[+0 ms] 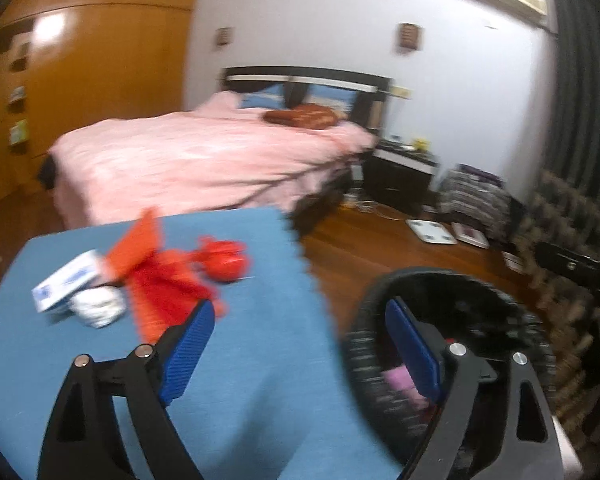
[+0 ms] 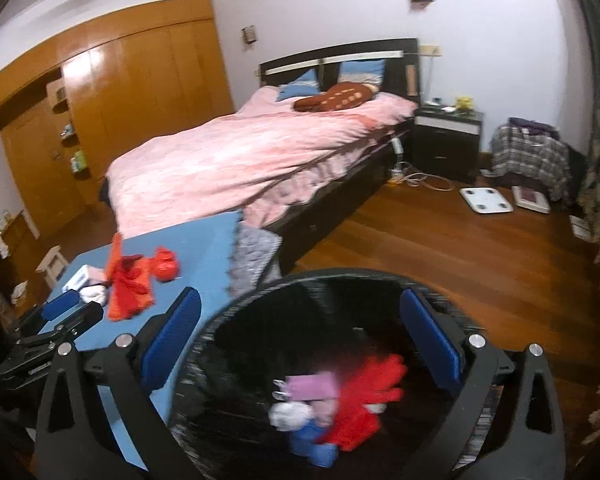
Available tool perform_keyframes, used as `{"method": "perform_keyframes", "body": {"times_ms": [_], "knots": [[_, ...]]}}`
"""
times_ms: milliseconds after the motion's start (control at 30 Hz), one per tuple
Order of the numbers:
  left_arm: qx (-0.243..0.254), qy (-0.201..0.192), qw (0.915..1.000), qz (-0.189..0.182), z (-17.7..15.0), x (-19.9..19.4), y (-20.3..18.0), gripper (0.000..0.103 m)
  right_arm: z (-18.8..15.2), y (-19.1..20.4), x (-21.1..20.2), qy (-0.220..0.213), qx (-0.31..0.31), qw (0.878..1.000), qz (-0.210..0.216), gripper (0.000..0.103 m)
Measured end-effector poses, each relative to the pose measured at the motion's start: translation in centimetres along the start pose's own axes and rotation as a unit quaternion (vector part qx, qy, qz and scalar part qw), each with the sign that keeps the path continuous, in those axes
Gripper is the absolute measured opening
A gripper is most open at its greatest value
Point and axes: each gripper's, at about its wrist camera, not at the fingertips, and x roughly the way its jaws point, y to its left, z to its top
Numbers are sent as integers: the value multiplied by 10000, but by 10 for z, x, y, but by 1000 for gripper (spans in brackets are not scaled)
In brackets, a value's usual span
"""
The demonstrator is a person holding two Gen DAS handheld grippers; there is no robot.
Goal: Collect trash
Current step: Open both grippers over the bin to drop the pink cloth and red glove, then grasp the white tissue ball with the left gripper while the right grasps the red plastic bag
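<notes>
Right gripper [image 2: 300, 340] jaws wide apart, nothing pinched between the blue pads [image 2: 430, 340]; it sits directly above the round black bin [image 2: 236, 320]. Inside the bin: red crumpled plastic [image 2: 360, 404], a pink piece [image 2: 312, 386], a white wad [image 2: 290, 414], something blue [image 2: 314, 444]; all blurred, so exact items are hard to call.

Left gripper [image 1: 300, 352] jaws also spread, nothing between them. Its left pad is over the blue mat [image 1: 240, 360], its right pad over the rim of the same bin [image 1: 364, 344], with a pink scrap [image 1: 398, 384] visible in it. In the right wrist view the left gripper [image 2: 66, 312] shows at the left edge, above the mat.

Remaining trash on the mat, just beyond the left gripper: red-orange plastic wrapper [image 1: 160, 280], a red rounded lump [image 1: 224, 260] touching it, a white crumpled tissue [image 1: 98, 306] and a white-blue small box [image 1: 66, 280] beside it. All in one cluster, near the mat's far-left part, well apart from the bin.

Farther back: bed with pink duvet [image 2: 240, 152], a brown cushion [image 2: 334, 98] on it, dark nightstand [image 2: 446, 140], white scale [image 2: 486, 200] on the wood floor [image 2: 420, 248], wooden wardrobe [image 2: 120, 92].
</notes>
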Motion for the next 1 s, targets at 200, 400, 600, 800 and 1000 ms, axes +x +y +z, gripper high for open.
{"method": "perform_keyframes", "body": {"times_ms": [200,400,600,800,1000], "knots": [[-244,-18,9959,874,-11,-3,67,86,0,75,44,115,-297,9983,484,97],[-375,68,9890,1430,-23,-1,120,86,-3,136,91,297,-676,9949,695,97],[-566,116,9817,1812,-28,6,161,84,-6,171,127,493,-818,9923,786,97],[-808,255,9765,1980,-29,23,200,76,-7,192,152,598,-941,9909,760,97],[-981,422,9773,1832,-29,37,221,68,-9,210,171,756,-1067,9885,758,97]]}}
